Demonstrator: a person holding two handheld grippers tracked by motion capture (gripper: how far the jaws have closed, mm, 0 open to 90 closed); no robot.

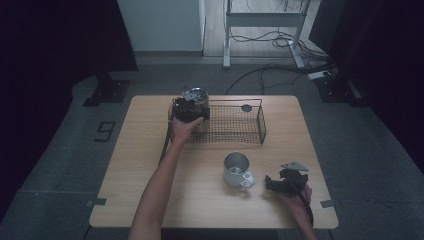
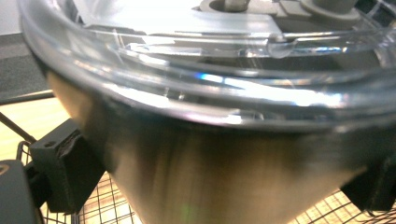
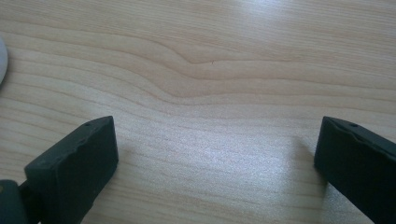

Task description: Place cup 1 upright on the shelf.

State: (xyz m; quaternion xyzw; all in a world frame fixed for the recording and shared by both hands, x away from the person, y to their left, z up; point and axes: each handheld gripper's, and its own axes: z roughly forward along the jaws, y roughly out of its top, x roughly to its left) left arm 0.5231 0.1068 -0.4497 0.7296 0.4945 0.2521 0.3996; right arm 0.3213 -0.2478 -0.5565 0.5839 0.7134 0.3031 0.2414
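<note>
While the left gripper clamps a steel cup at the near-left end of the wire basket, its black jaws sit spread wide on either flank of the cup's body, as the left gripper view shows, pressing the metal wall from both sides. That side-on grip keeps the cup upright and leaves its mouth free, which suits lowering it into the basket rather than tipping it. The mesh floor shows just below the cup, so it looks close to being set down (whether its base already touches the wire I cannot tell). A small dark disc lies at the basket's far rim.

The right gripper rests low over the wooden table at the near right, jaws spread with nothing but bare wood between them. It sits just beside a second steel mug, whose handle points toward it, probably waiting to take that one next.
</note>
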